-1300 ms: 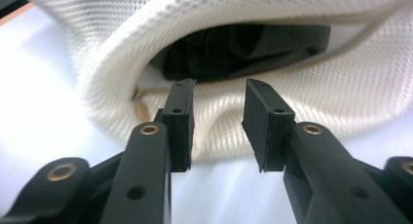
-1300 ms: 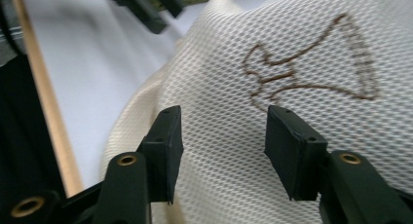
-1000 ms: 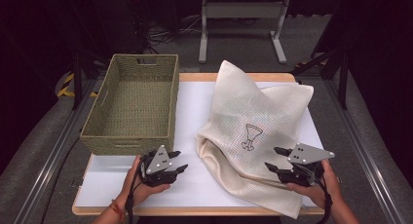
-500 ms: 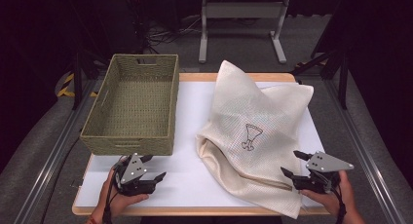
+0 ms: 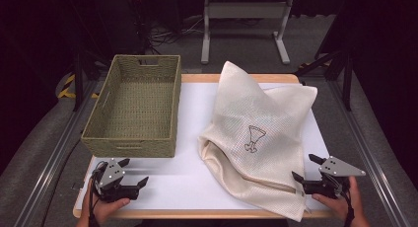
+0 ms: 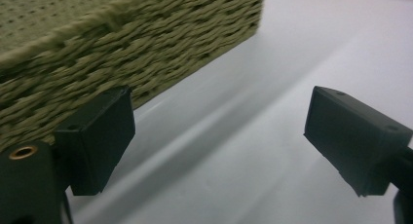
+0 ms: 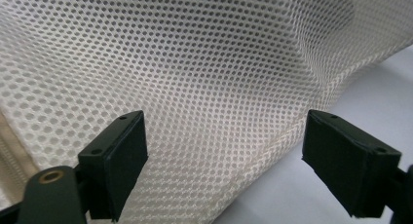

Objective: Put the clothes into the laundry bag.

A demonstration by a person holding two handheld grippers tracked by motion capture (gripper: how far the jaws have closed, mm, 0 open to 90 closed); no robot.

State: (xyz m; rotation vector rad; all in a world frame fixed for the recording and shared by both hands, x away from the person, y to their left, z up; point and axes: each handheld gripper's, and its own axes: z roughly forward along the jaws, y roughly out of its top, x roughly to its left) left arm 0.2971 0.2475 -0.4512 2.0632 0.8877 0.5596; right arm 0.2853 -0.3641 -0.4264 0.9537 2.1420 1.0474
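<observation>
My right gripper [image 5: 301, 170] gaped wide at cream mesh laundry bag [image 5: 256, 138] edge, left gripper [image 5: 134, 171] open, idle. Risk: pinching single slippery layer, bag slumping off tabletop [image 5: 187, 118].

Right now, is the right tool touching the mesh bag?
Cannot tell. In the right gripper view the right tool stands open with the mesh bag between and beyond its jaws, but neither contact nor a gap shows plainly.

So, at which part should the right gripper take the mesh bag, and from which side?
Probably the hemmed edge of the mesh bag at its near right corner, approached from the right, low along the table. That corner lies flat and thin just ahead of the right gripper, whose open fingers already frame the edge.
</observation>
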